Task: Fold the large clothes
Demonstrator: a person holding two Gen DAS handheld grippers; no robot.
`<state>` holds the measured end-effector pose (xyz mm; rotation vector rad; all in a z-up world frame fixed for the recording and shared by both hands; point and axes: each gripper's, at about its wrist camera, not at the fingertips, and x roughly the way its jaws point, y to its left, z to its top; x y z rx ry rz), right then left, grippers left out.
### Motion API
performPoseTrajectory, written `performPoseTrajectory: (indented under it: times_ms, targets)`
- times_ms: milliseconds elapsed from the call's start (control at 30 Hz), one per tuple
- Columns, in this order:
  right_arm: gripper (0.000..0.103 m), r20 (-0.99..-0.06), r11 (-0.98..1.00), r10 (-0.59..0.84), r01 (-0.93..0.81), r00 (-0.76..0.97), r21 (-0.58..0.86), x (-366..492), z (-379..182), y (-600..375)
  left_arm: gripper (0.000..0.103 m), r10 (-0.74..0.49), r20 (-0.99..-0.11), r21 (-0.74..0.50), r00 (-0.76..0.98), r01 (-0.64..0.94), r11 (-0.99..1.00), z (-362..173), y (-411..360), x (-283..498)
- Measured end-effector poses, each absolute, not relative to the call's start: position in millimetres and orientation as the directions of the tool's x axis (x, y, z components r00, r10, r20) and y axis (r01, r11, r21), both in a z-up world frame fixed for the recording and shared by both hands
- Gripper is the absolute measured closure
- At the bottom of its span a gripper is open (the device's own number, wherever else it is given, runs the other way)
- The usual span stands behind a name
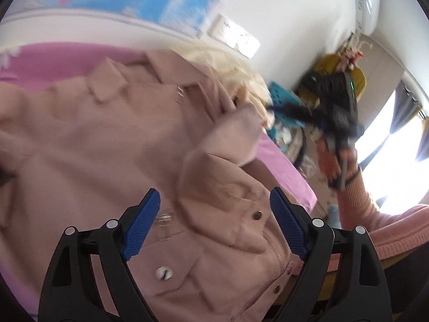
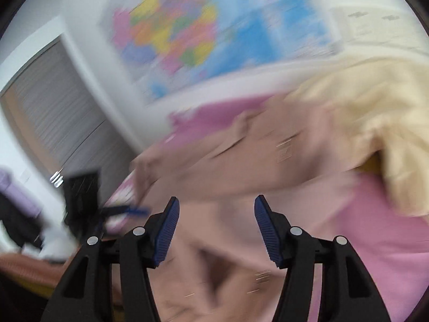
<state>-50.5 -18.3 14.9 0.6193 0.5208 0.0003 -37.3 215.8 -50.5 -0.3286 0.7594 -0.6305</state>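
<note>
Garment: pale pink jacket [image 1: 112,139], spread across the pink bed sheet [image 1: 37,61]; collar toward 11 o'clock in the left wrist view, snap-button placket [image 1: 278,273] at 5 o'clock, one sleeve [image 1: 230,139] bunched up near centre.
Second garment: cream-yellow cloth [image 2: 375,123], heaped at 2 o'clock in the right wrist view, touching the jacket's far edge.
Left gripper [image 1: 214,225]: blue-padded fingers spread wide, nothing between them, hanging over the jacket's pocket area.
Right gripper [image 2: 215,230]: fingers apart, holding nothing, above the jacket; also seen from the left wrist view at 3 o'clock, blurred, in a hand in a salmon-pink sleeve [image 1: 356,198].
Containers: a teal perforated basket [image 1: 284,102] beyond the bed at 2 o'clock in the left wrist view; its contents are too blurred to tell.
Surface: bed under the pink sheet, white edge at the wall side.
Room: coloured world map [image 2: 203,32] on a white wall at 12 o'clock; air conditioner [image 1: 368,2] high at 1 o'clock; bright window with dark curtain [image 1: 405,107] at 3 o'clock; ridged grey panel [image 2: 53,112] at 9 o'clock in the right wrist view.
</note>
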Motion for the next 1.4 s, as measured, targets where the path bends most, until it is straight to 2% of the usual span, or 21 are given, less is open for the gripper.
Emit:
performPoseTrajectory:
  times_ms: [167,233,300,333,367,433,567,667,733,767,800,867,900,933,967,1033,1233,1267,1333,1367,1400]
  targets:
    - [0.045,-0.606,0.796,0.014,0.358,0.795,0.489,-29,-7,-75,0.021,-0.584,-0.661,-0.420,0.470,0.414,0.808,-71,166,-9]
    - [0.045,-0.635,0.764,0.052,0.379,0.771,0.522,-16,-23,-90,0.038,-0.568,-0.691,-0.403,0.448,0.413,0.817,-79,155,-4]
    - [0.045,-0.663,0.738,0.099,0.392,0.742,0.549,-4,-42,-99,0.074,-0.542,-0.719,-0.376,0.436,0.412,0.830,-84,150,-3]
    - [0.046,-0.677,0.730,0.113,0.401,0.728,0.553,3,-52,-103,0.084,-0.539,-0.720,-0.372,0.437,0.412,0.832,-84,151,-4]
    - [0.064,-0.677,0.726,0.128,0.397,0.725,0.562,5,-56,-105,0.096,-0.538,-0.714,-0.372,0.449,0.407,0.834,-81,156,-6]
    - [0.099,-0.642,0.721,0.181,0.343,0.745,0.602,12,-58,-107,0.097,-0.520,-0.700,-0.355,0.489,0.393,0.848,-71,169,-11]
    - [0.101,-0.588,0.759,0.086,0.329,0.804,0.562,-8,-24,-112,0.097,-0.434,-0.668,-0.294,0.605,0.321,0.900,-41,214,-19]
    - [0.102,-0.543,0.756,0.019,0.343,0.840,0.557,-22,-1,-124,0.097,-0.282,-0.677,-0.194,0.680,0.205,0.959,-28,244,-12]
    - [0.103,-0.540,0.758,-0.032,0.373,0.841,0.536,-26,5,-131,0.091,-0.225,-0.682,-0.162,0.695,0.156,0.974,-25,258,-4]
    - [0.103,-0.553,0.757,-0.046,0.391,0.832,0.524,-25,4,-134,0.082,-0.199,-0.691,-0.141,0.694,0.140,0.980,-25,263,1]
    - [0.103,-0.566,0.752,-0.052,0.405,0.823,0.519,-22,1,-137,0.061,-0.209,-0.700,-0.148,0.683,0.148,0.978,-27,266,5]
    - [0.099,-0.596,0.747,-0.035,0.417,0.802,0.518,-17,-9,-139,0.039,-0.252,-0.699,-0.186,0.669,0.171,0.968,-31,271,6]
    - [0.099,-0.594,0.754,0.006,0.387,0.804,0.531,-15,-14,-135,0.036,-0.268,-0.701,-0.190,0.661,0.189,0.963,-33,270,4]
    - [0.093,-0.592,0.767,0.034,0.358,0.805,0.532,-14,-17,-129,0.036,-0.270,-0.705,-0.181,0.656,0.202,0.963,-35,268,1]
    - [0.066,-0.601,0.788,0.043,0.342,0.798,0.512,-13,-19,-119,0.032,-0.270,-0.711,-0.176,0.649,0.208,0.962,-38,266,1]
    - [0.034,-0.617,0.822,0.013,0.343,0.787,0.454,-9,-21,-101,0.028,-0.284,-0.722,-0.185,0.631,0.220,0.958,-42,263,4]
    - [0.027,-0.660,0.811,0.104,0.321,0.744,0.489,4,-65,-76,0.029,-0.280,-0.789,-0.174,0.547,0.237,0.956,-78,234,16]
    - [0.046,-0.671,0.800,0.128,0.324,0.730,0.505,11,-77,-75,0.039,-0.275,-0.799,-0.171,0.535,0.236,0.957,-83,232,20]
    - [0.097,-0.670,0.787,0.175,0.306,0.722,0.535,16,-86,-77,0.077,-0.269,-0.817,-0.172,0.510,0.231,0.958,-90,229,29]
    - [0.098,-0.665,0.782,0.147,0.326,0.732,0.531,12,-83,-83,0.099,-0.284,-0.817,-0.188,0.501,0.234,0.954,-90,230,32]
    - [0.098,-0.664,0.781,0.123,0.341,0.738,0.524,7,-80,-87,0.101,-0.293,-0.810,-0.198,0.508,0.234,0.952,-87,233,33]
